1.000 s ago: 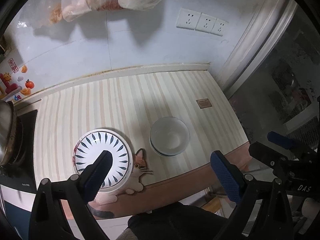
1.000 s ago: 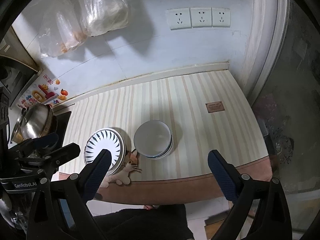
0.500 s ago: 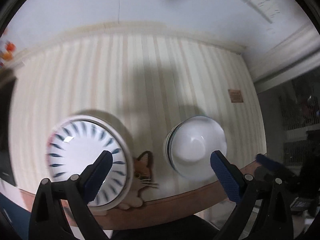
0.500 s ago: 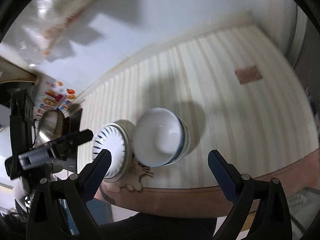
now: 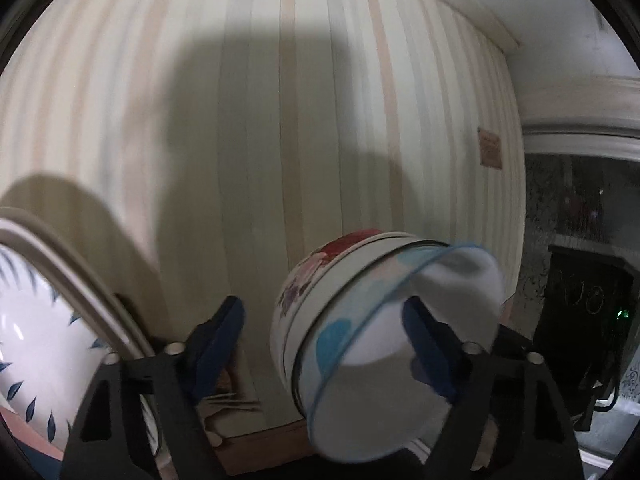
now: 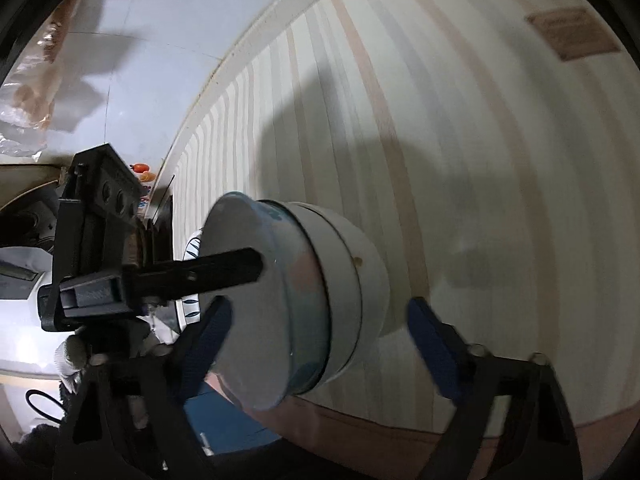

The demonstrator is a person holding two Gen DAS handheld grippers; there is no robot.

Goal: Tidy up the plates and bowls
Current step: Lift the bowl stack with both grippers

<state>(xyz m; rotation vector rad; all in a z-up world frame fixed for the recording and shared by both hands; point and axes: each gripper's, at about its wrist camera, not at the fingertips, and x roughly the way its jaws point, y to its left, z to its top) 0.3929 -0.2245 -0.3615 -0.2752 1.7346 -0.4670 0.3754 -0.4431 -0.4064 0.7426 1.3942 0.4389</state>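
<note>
On the striped counter (image 5: 304, 128), near its front edge, we see in the left wrist view a stack of bowls (image 5: 360, 320): a blue-rimmed white bowl nested in a flowered one. Our left gripper (image 5: 324, 332) has its jaws spread wide around the stack, one blue pad to the left of it with a gap, the other over the inside of the top bowl; whether that pad touches we cannot tell. At the left edge lies the blue-leaf plate (image 5: 36, 320), just beside the left finger.

In the right wrist view, the bowl stack (image 6: 312, 300) sits between the spread jaws of our right gripper (image 6: 320, 340), which hold nothing. The left gripper (image 6: 224, 268) reaches in from the left, one finger lying across the top bowl's mouth. A sliver of the plate (image 6: 192, 248) shows behind it.
</note>
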